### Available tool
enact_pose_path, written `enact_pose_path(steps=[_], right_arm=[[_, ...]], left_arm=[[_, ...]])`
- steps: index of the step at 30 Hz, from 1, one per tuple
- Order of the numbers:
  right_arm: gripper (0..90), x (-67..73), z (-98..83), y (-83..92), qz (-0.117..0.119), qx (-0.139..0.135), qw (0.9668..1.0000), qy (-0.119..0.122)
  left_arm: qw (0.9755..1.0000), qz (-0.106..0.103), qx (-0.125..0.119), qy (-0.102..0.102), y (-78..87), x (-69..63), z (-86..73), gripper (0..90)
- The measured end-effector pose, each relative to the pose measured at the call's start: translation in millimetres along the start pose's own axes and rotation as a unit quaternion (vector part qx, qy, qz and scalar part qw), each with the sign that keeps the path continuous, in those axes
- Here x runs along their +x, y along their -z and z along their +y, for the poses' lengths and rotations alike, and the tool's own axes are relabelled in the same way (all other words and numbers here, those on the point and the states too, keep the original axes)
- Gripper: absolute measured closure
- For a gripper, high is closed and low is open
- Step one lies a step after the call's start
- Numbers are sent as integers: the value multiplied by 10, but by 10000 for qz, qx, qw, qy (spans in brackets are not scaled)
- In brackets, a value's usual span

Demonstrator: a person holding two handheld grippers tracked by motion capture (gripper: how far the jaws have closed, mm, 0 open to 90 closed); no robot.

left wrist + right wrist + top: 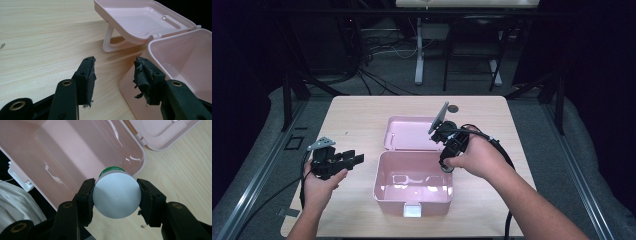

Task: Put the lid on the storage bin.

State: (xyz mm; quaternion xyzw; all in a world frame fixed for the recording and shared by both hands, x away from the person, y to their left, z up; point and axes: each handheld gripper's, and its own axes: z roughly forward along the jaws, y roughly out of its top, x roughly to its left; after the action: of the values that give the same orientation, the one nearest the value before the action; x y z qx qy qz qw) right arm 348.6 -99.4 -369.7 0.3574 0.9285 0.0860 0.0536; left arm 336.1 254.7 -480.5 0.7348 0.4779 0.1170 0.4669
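Note:
A pink plastic box point(412, 199) stands open in the middle of the table, its lid point(408, 134) lying flat behind it. My right gripper point(446, 167) is over the box's right rim, shut on a small jar point(116, 195) with a white cap and a green body. In the right gripper view the jar hangs above the box's inner wall point(75, 152), with the lid point(160, 132) at top right. My left gripper point(357, 159) is left of the box, open with nothing between its fingers. In the left gripper view that gripper point(115, 62) points at the box's corner point(185, 57) and lid point(140, 22).
The light wooden table point(362, 115) has bare room left and right of the box. A small dark round disc point(453, 108) sits near the far edge. A white latch point(413, 210) is on the box's front. Dark floor and cables lie beyond the table.

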Motion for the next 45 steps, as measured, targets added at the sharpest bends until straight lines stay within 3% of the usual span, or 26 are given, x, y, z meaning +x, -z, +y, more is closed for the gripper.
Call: enact_pose_path(steps=[6,9,11,15,22,27,30,33,45], right_arm=[[502,73,27,-29,34,38,9999,161],[502,104,37,-40,131,-5,9986,519],[502,133,39,-55,208,27,9966,799],[502,197,35,-106,88,99,9916,1286],[501,244,38,-184,10,189,9850,1717],[501,262,34,-257,-16,304,9760,2155],[501,271,29,-303,1,358,9727,2292],[501,273,25,-332,22,351,9718,2334],[501,245,18,-499,19,324,9709,2373]], left_arm=[[10000,-2,-16,15,4,5,1,507],[10000,-5,-19,16,6,6,2,507],[10000,-5,-16,16,6,6,2,507],[10000,-7,-11,26,4,8,1,507],[10000,-6,-15,24,5,11,1,507],[10000,-1,-9,30,6,13,0,507],[10000,2,-16,29,3,14,-1,507],[10000,-5,-4,35,1,15,-2,507],[10000,4,2,41,-13,16,-9,507]])
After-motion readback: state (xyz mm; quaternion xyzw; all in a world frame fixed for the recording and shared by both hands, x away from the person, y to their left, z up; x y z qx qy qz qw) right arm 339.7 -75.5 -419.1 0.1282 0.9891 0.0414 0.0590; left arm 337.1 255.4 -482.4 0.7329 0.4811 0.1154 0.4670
